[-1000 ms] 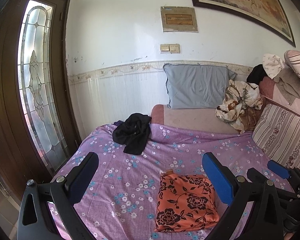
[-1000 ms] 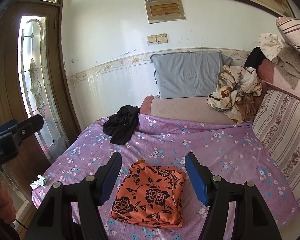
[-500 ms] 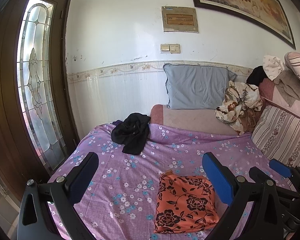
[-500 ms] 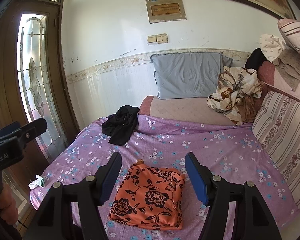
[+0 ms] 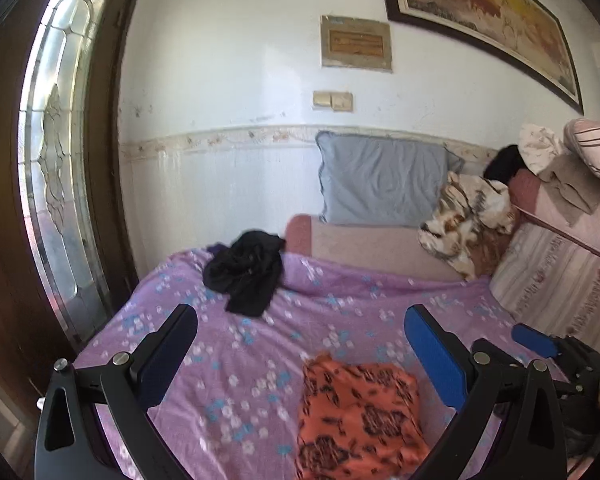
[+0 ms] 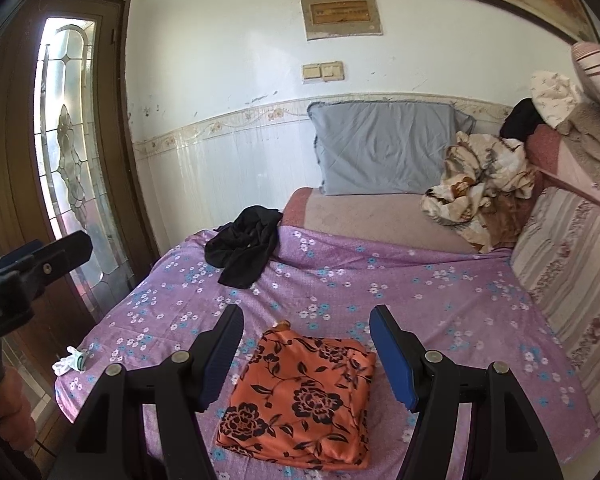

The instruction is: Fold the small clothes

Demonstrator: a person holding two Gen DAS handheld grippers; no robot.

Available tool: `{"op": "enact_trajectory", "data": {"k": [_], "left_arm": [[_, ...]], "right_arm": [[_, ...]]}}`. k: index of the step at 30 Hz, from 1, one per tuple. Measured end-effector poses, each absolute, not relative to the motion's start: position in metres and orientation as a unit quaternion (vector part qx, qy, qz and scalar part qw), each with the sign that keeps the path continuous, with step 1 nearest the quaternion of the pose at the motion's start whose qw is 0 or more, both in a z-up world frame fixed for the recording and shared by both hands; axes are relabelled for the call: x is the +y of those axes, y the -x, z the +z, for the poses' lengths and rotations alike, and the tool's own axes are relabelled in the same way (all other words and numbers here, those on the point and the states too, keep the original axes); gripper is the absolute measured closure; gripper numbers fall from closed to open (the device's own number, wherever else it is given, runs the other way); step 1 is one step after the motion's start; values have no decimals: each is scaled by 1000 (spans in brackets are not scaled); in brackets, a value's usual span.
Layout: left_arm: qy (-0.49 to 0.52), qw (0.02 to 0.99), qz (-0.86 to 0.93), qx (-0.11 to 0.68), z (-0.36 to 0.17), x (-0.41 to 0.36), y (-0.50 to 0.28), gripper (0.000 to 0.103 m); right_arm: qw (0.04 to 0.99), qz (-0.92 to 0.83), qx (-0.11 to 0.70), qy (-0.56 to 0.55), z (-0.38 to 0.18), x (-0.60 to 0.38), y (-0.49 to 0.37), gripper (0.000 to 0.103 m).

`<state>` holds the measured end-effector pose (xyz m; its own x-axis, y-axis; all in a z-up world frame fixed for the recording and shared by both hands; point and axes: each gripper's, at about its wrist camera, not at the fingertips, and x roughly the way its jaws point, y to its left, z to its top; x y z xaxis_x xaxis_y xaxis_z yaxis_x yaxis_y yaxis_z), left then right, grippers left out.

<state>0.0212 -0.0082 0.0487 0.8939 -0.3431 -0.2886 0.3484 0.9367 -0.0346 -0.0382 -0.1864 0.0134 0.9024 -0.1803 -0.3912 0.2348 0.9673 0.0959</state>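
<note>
Flat on the purple floral sheet lies one folded orange garment with black flowers, near the sheet's near edge. Its long axis runs from near to far, tilted slightly to the right, and a small corner tab sticks out at its far left end. One crumpled black garment sits well apart at the far left of the sheet, close to the grey pillow.

Both tools are released and hold nothing. The right gripper hangs above the orange piece with its jaws spread wider than the cloth, not touching it. The left gripper hovers wide open to the left of it, the orange garment showing low between its fingers.

Compared with half a second ago, the left view is now blurred and the black garment sits a little further left in it; the clothes themselves lie unchanged.

A small white scrap rests at the sheet's near left corner.
</note>
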Motion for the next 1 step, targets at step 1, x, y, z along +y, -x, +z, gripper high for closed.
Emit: {"op": "enact_trajectory", "data": {"k": [1], "left_arm": [[-10,975,-168,149,44,-11,-32,0]], "right_arm": [[973,-112,192,-68,10,-193,32,34]]}}
